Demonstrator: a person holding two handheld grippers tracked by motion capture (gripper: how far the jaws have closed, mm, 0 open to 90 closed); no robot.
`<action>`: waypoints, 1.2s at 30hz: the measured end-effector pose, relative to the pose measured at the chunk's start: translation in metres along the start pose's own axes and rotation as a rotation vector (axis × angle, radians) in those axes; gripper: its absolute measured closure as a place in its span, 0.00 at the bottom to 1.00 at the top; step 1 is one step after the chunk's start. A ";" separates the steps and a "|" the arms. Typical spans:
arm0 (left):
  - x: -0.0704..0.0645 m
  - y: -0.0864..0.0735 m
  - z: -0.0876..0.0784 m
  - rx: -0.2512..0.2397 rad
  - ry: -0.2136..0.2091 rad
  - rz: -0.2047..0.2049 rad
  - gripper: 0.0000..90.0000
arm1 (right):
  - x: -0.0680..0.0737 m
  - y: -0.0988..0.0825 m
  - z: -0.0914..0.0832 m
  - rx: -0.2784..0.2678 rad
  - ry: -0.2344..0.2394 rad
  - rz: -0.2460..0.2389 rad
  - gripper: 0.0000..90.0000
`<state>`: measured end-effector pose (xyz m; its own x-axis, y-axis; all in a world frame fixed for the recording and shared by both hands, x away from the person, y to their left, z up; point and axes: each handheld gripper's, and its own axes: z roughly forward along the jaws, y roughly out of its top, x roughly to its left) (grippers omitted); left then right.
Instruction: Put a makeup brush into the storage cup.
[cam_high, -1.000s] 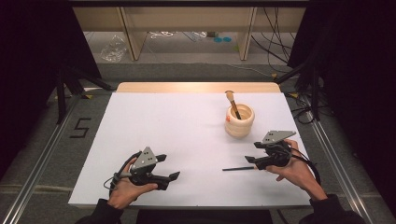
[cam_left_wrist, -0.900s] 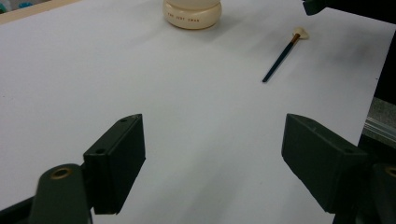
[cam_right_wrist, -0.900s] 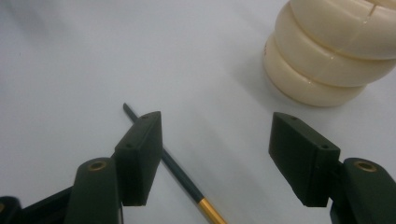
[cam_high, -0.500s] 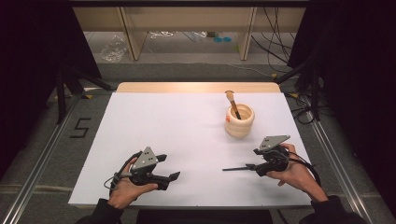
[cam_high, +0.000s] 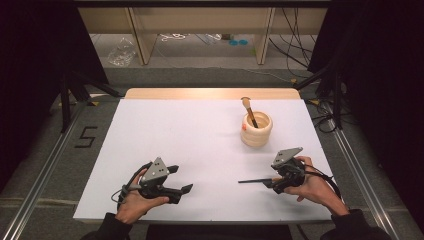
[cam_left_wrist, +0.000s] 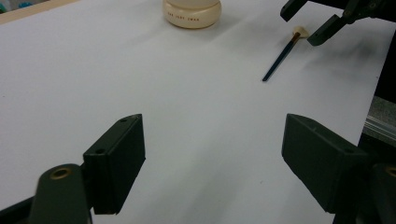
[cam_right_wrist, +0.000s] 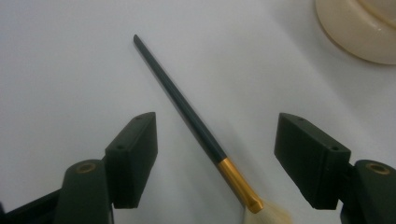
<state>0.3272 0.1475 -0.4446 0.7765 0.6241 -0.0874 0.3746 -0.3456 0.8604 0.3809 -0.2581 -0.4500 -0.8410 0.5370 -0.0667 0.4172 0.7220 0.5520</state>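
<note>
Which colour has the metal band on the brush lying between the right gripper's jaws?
Gold band, clearest in the right gripper view.

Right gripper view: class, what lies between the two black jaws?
A dark-handled brush with a gold ferrule lies flat on the white table between the open jaws of the right gripper, touched by neither, as the right gripper view shows.

I look down on a white surface (cam_high: 200, 135) with a wooden far edge. Grey floor (cam_high: 45, 150) surrounds it, marked "5" (cam_high: 86, 136). Behind stand wooden shelf legs (cam_high: 141, 35) and cables (cam_high: 295, 47).
</note>
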 end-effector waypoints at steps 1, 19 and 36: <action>0.000 0.000 0.000 0.000 0.000 0.000 0.24 | 0.000 0.000 0.000 0.000 0.000 0.000 0.33; -0.001 0.000 0.000 0.008 0.004 0.005 0.24 | -0.001 0.001 0.006 0.079 0.032 -0.051 0.32; -0.001 0.000 0.002 0.004 -0.001 0.005 0.24 | -0.013 0.009 0.011 0.163 0.077 -0.073 0.62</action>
<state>0.3275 0.1459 -0.4455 0.7787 0.6218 -0.0832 0.3725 -0.3516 0.8588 0.3993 -0.2539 -0.4531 -0.8925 0.4498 -0.0343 0.3989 0.8224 0.4056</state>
